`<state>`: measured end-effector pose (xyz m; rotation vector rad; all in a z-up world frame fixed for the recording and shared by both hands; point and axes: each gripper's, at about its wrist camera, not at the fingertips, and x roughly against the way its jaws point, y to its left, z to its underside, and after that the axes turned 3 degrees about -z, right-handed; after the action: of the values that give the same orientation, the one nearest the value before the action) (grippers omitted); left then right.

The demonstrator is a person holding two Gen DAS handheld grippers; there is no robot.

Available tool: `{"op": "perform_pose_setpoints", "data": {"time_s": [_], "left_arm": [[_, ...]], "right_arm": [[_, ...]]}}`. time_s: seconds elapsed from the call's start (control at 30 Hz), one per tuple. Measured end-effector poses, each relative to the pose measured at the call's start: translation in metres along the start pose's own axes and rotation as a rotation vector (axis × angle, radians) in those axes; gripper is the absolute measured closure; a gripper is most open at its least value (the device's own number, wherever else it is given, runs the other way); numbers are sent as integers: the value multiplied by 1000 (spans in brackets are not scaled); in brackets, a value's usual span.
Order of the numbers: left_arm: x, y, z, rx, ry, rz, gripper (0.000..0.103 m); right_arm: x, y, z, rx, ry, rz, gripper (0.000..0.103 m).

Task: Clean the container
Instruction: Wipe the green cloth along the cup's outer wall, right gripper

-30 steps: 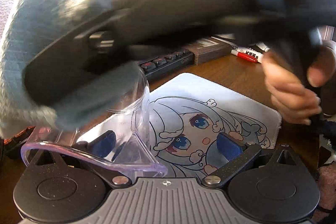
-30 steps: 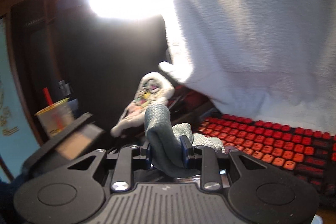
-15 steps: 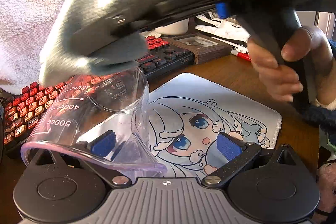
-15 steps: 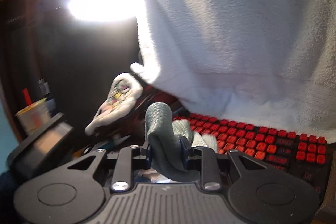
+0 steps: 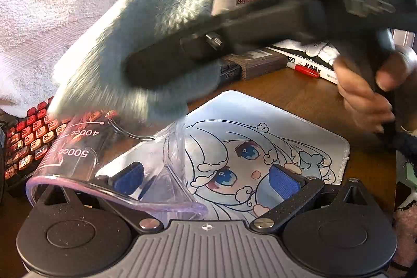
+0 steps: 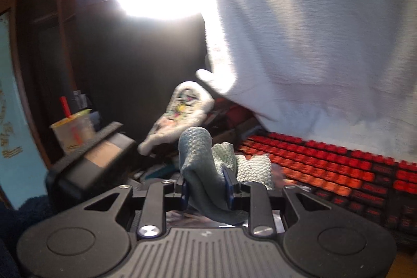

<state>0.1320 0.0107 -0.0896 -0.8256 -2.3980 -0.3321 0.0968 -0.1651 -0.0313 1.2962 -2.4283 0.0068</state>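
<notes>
Clear measuring cup, empty, is seen tilted between the wide-spread fingers of the left gripper, over the mousepad. Blue-grey cloth is clamped by the right gripper, just above the cup.

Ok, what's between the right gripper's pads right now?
In the right wrist view, the folded grey-blue cloth sits pinched in the right gripper; nothing else.

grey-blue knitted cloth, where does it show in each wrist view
Left wrist: the grey-blue knitted cloth fills upper left, blurred, above the clear plastic measuring cup.
Right wrist: bottom centre, pinched in the right gripper.
Shared landmark: the red-keyed keyboard.
</notes>
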Motion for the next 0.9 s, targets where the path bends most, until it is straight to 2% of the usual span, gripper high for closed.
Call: {"op": "perform_pose_setpoints", "data": {"time_s": [0.1,0.23,0.4,0.63,0.77,0.9], "left_arm": [[3,1,0,0,0,0,0],[3,1,0,0,0,0,0],[1,-2,0,-1,0,0,0],[12,4,-1,-1,0,1,0],[14,5,-1,0,0,1,0],[16,6,-1,0,0,1,0]], "right_arm": [[-1,-11,-5,-25,-16,65,78],[-16,-10,-12,-18,-26,67,78],[-32,12,-12,28,-11,-24,78],[-14,13,0,-8,-9,-112,78],[-1,9,4,14,9,-67,78],[1,-7,0,-24,-7,0,78]]}}
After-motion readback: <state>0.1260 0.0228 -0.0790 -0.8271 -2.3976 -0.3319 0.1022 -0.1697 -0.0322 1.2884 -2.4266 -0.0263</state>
